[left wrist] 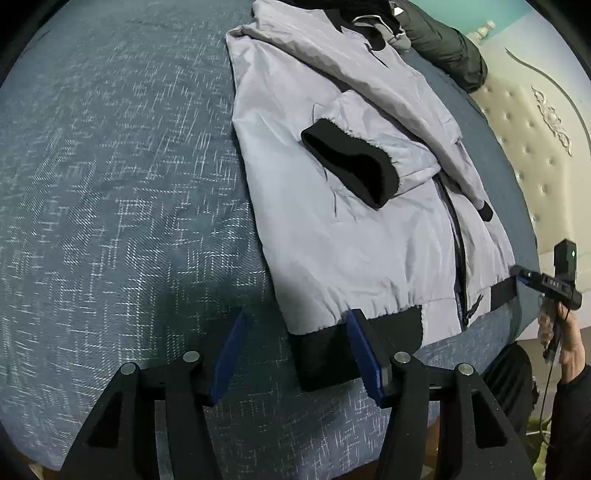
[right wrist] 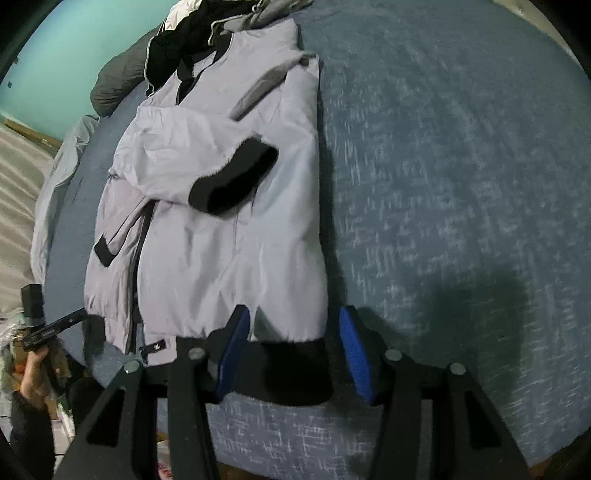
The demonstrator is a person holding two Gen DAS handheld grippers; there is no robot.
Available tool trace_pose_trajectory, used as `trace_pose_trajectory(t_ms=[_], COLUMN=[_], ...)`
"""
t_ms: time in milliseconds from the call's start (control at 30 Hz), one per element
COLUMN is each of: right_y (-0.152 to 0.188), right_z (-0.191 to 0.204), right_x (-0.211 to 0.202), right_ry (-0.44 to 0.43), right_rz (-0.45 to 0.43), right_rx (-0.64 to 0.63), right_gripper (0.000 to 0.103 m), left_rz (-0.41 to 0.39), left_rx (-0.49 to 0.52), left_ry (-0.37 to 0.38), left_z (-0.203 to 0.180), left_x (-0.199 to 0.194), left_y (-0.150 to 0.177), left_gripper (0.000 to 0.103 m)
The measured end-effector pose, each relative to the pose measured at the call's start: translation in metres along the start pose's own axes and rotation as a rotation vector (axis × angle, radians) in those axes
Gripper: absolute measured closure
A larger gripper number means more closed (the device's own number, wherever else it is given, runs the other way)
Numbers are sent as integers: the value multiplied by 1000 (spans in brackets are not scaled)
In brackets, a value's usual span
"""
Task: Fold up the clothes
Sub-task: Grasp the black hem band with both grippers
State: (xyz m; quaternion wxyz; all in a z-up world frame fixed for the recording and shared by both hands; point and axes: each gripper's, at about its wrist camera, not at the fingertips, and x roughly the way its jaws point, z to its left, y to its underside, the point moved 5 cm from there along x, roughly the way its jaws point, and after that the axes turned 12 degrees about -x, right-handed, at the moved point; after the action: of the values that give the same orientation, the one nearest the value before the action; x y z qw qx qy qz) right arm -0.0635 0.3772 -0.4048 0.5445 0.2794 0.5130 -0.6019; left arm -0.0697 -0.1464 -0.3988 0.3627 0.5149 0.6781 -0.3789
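Note:
A pale lilac jacket [left wrist: 351,229] [right wrist: 221,236] lies front up on the blue bedspread [left wrist: 110,184], both sleeves folded across its chest. One black cuff [left wrist: 351,162] [right wrist: 232,177] rests on top. My left gripper [left wrist: 295,350] is open over the left corner of the black hem band [left wrist: 325,354]; the corner lies between the blue pads [left wrist: 229,354], which do not press on it. My right gripper [right wrist: 295,350] is open astride the hem's other corner [right wrist: 295,369], with a gap at each pad [right wrist: 356,350]. Each view shows the other gripper at its edge.
More clothes, a dark puffy garment [left wrist: 450,48] and a grey hooded one [right wrist: 258,11], are heaped past the jacket's collar. A cream tufted headboard [left wrist: 535,147] borders the bed. A hand [left wrist: 569,343] holds the right gripper off the bed's edge.

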Motion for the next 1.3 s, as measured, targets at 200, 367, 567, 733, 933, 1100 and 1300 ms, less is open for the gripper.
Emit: trace_pose_trajectory(t_ms=[200,367,567,733,933,1100,1300], right_y=[6,9,11,12,13,12,9], right_z=[10,12,16,13,14,25,40], right_x=[11,8,3,8,17,5,-26], right_ry=[-15,-32,-50,-57,-65,-49,-108], right_rz=[8,-17,-41,-25,-14,-42,-107], right_rx=[-43,-52,-49,-22,-6,-58,-63], right_gripper=[53,82,88,84,80,88,92], left_rz=[-13,-6,-14,55,22,-21,-65], left_rx=[5,45,22,-32,-21,58,120], left_ry=[16,8,53,84,105,45,66], left_z=[-5,-13,-12,-4,-11,-21,-34], left_x=[2,1,-9,1,-2,-17,-55], left_y=[1,6,8,14,13,19,21], left_gripper=[65,79,88,67,64,88,90])
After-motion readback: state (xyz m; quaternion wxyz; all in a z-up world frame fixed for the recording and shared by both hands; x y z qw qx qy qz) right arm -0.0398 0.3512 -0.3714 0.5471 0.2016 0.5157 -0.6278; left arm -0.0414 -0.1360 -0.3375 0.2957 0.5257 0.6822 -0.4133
